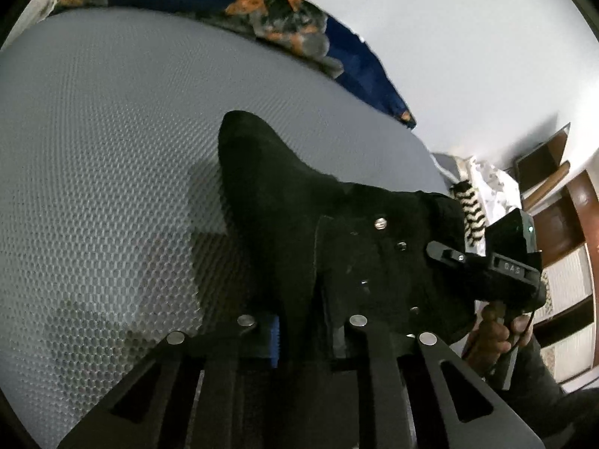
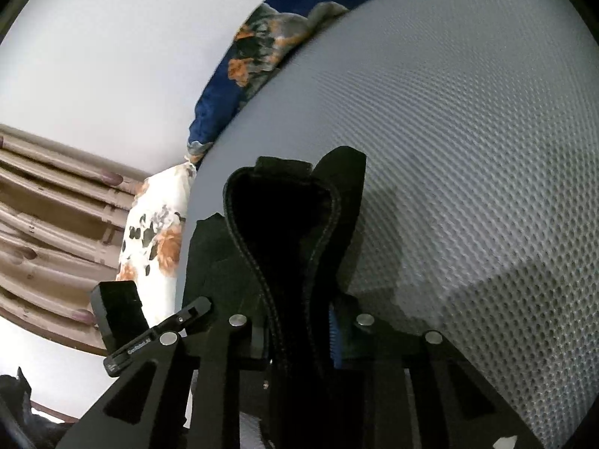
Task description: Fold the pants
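Note:
The black pants [image 1: 284, 202] hang bunched over the grey mesh mattress [image 1: 112, 149]. My left gripper [image 1: 299, 340] is shut on a fold of the pants and holds it above the mattress. My right gripper [image 2: 299, 333] is shut on a stitched hem of the pants [image 2: 280, 232], which loops up in front of it. The right gripper also shows in the left wrist view [image 1: 498, 273], close by at the right, held by a hand [image 1: 494, 336]. The left gripper shows at the lower left of the right wrist view [image 2: 123, 321].
A blue floral blanket [image 1: 284, 11] lies along the far edge of the mattress, against a white wall [image 1: 468, 37]. A white floral pillow [image 2: 157, 235] sits at the mattress end. Brown wooden furniture [image 1: 569, 217] stands to the side.

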`<control>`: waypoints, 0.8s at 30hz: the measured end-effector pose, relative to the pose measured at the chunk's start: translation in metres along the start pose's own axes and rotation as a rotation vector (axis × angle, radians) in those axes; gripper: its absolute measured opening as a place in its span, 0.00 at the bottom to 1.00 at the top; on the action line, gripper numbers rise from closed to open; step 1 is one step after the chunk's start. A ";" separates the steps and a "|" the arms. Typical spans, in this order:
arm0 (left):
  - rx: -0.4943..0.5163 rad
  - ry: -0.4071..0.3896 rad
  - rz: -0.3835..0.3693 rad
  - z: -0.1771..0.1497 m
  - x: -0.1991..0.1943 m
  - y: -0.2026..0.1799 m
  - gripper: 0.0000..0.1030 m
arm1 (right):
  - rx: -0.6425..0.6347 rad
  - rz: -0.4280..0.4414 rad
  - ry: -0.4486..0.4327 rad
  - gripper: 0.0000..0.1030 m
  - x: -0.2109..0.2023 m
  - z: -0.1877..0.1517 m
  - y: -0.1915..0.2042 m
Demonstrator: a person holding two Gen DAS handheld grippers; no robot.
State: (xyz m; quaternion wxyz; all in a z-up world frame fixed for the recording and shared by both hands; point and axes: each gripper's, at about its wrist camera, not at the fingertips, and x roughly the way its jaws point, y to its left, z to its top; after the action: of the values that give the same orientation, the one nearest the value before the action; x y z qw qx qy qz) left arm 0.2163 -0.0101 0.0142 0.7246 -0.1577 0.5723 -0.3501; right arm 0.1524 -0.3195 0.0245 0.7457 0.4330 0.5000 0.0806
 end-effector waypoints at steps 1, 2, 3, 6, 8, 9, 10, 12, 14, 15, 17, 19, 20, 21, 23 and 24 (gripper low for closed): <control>-0.007 -0.007 -0.005 0.003 -0.003 -0.001 0.16 | -0.002 0.001 -0.003 0.21 0.000 0.003 0.003; -0.008 -0.013 -0.003 0.007 -0.007 0.000 0.16 | -0.006 0.003 -0.006 0.21 0.000 0.007 0.005; -0.005 -0.022 0.001 0.011 -0.010 0.000 0.16 | -0.010 0.007 -0.007 0.21 0.001 0.011 0.009; 0.018 -0.047 0.030 0.027 -0.020 0.001 0.16 | -0.037 0.008 -0.005 0.21 0.009 0.027 0.020; 0.008 -0.052 0.044 0.037 -0.021 0.005 0.16 | -0.047 0.007 -0.001 0.21 0.015 0.037 0.024; 0.001 -0.052 0.057 0.045 -0.019 0.007 0.16 | -0.054 0.002 0.001 0.21 0.021 0.044 0.027; -0.002 -0.054 0.067 0.050 -0.018 0.009 0.16 | -0.059 -0.001 0.003 0.21 0.025 0.048 0.029; -0.004 -0.057 0.091 0.063 -0.015 0.014 0.16 | -0.061 -0.004 0.010 0.20 0.035 0.060 0.031; 0.000 -0.056 0.109 0.073 -0.014 0.017 0.16 | -0.064 -0.007 0.013 0.20 0.043 0.070 0.033; 0.001 -0.056 0.118 0.079 -0.012 0.019 0.16 | -0.068 -0.014 0.014 0.20 0.048 0.076 0.034; 0.001 -0.055 0.127 0.088 -0.009 0.023 0.16 | -0.074 -0.020 0.014 0.20 0.054 0.086 0.035; -0.004 -0.057 0.127 0.100 -0.005 0.028 0.16 | -0.077 -0.027 0.013 0.20 0.058 0.093 0.036; -0.006 -0.055 0.128 0.104 -0.003 0.029 0.16 | -0.079 -0.031 0.011 0.20 0.061 0.099 0.037; -0.007 -0.056 0.130 0.109 -0.001 0.030 0.16 | -0.083 -0.035 0.009 0.20 0.063 0.103 0.038; -0.003 -0.060 0.139 0.115 0.001 0.031 0.16 | -0.096 -0.046 0.006 0.20 0.066 0.108 0.040; 0.000 -0.061 0.147 0.119 0.003 0.031 0.16 | -0.102 -0.053 0.004 0.20 0.068 0.111 0.041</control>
State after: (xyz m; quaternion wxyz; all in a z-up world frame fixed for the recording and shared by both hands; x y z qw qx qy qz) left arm 0.3384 -0.0108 0.0270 0.7653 -0.1258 0.5602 -0.2909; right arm 0.2891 -0.3193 0.0220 0.7676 0.3807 0.5082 0.0872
